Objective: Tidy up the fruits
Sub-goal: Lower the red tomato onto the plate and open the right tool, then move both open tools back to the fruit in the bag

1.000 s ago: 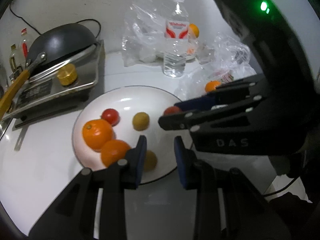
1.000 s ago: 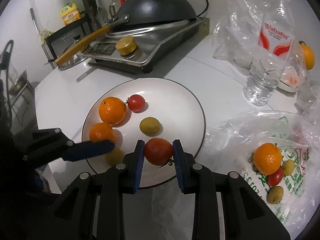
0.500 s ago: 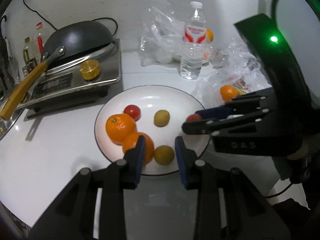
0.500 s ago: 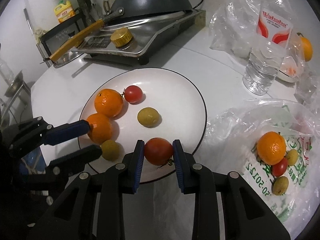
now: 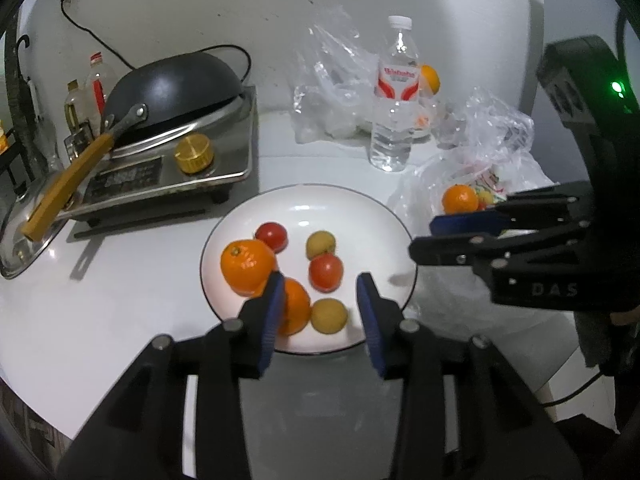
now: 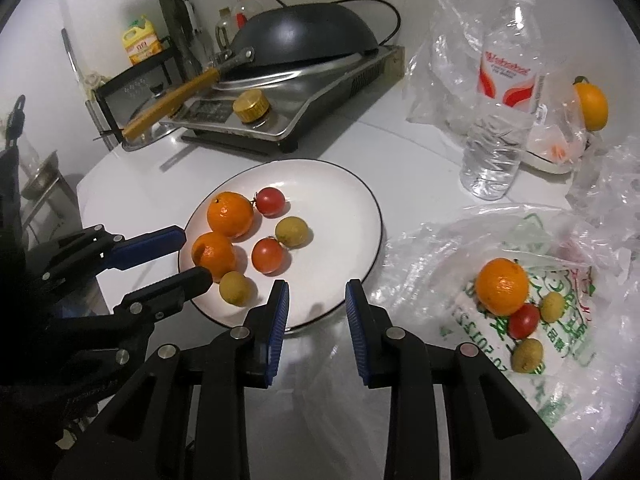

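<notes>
Your right tongs point(image 6: 314, 300) are released, empty, over the near rim of the white plate point(image 6: 352, 216). Left tongs point(image 5: 320, 300) also spread, gripping nothing, at the plate's left edge. On the plate: two oranges point(image 6: 230, 214), two tomatoes point(image 6: 268, 255), two small yellow-green fruits point(image 6: 292, 231). More fruit sits in the plastic bag point(image 6: 560, 320) on the surface's right side.

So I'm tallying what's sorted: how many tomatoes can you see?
3: two on the plate, one tomato beside the far orange, another mid-plate; a third in the bag, where more may hide.
</notes>
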